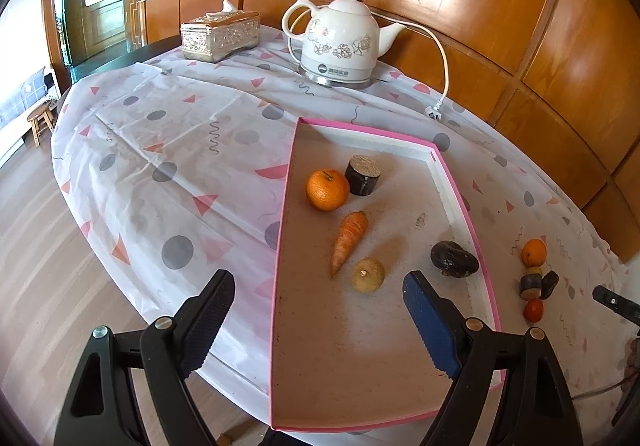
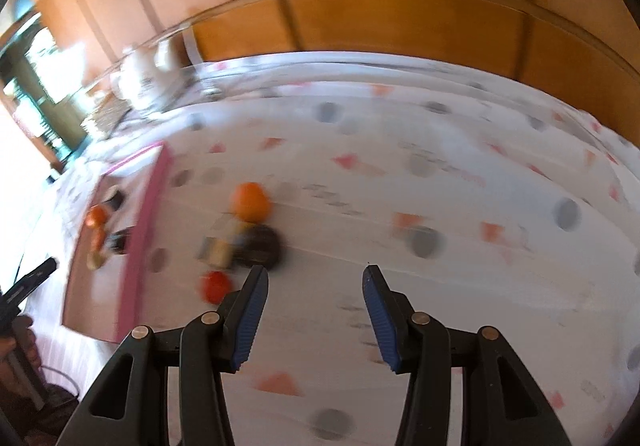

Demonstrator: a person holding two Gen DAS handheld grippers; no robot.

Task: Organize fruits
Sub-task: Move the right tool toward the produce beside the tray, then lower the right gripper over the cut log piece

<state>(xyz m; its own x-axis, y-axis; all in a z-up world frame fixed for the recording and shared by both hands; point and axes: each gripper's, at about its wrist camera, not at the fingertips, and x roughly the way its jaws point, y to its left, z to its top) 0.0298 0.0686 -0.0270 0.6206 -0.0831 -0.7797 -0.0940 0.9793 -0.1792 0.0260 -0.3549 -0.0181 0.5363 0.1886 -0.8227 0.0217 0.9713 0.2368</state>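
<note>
On our patterned tablecloth (image 1: 168, 133), the pink tray (image 1: 460, 181) holds an orange (image 1: 327, 189) and carrot (image 1: 349, 240); left gripper (image 1: 318, 300) and right gripper (image 2: 316, 296) both gape, empty.

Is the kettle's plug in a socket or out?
Out. The plug lies loose on the tablecloth, its cord running back to the kettle.

Tray on the table, some pieces inside, some outside.

We see in the tray (image 1: 472, 230) a mandarin (image 1: 327, 189), a carrot (image 1: 349, 238) before it; right of the tray a small cluster (image 1: 535, 280) lies on the tablecloth (image 1: 160, 149); kettle (image 1: 340, 41) behind.
</note>
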